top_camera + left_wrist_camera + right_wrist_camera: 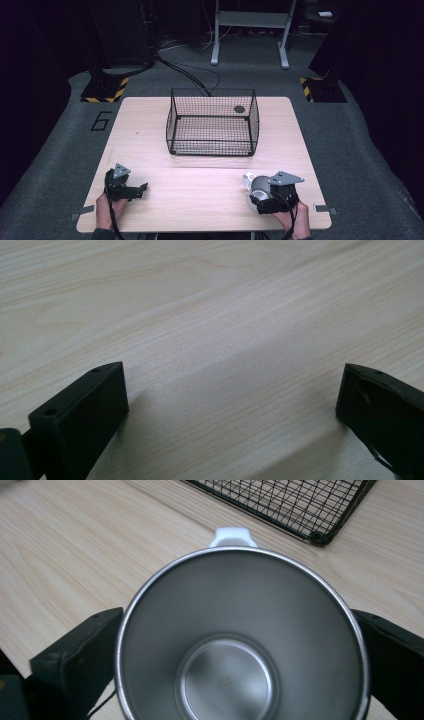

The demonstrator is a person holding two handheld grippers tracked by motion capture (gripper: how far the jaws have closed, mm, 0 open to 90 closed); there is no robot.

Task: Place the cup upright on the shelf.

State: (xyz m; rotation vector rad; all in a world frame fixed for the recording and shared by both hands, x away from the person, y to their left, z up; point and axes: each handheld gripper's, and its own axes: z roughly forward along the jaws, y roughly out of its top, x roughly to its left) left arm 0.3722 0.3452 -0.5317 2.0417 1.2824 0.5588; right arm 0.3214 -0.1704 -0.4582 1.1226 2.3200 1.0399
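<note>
A steel mug (pixel 240 645) with a white handle (pixel 233 536) sits between the jaws of my right gripper (pixel 240 625), its open mouth facing the camera. Both jaws press against its sides. In the high view this mug (pixel 256 183) is at the table's front right, tilted in my right gripper (pixel 257 193). My left gripper (pixel 141 189) rests at the front left, open; its jaws (pixel 232 385) stand wide apart over bare wood with nothing between them.
A black wire basket (pixel 172 125) stands at the middle of the far half of the wooden table (pixel 200 200), and its near corner (pixel 300 505) lies just beyond the mug. Dark floor, cables and stands surround the table.
</note>
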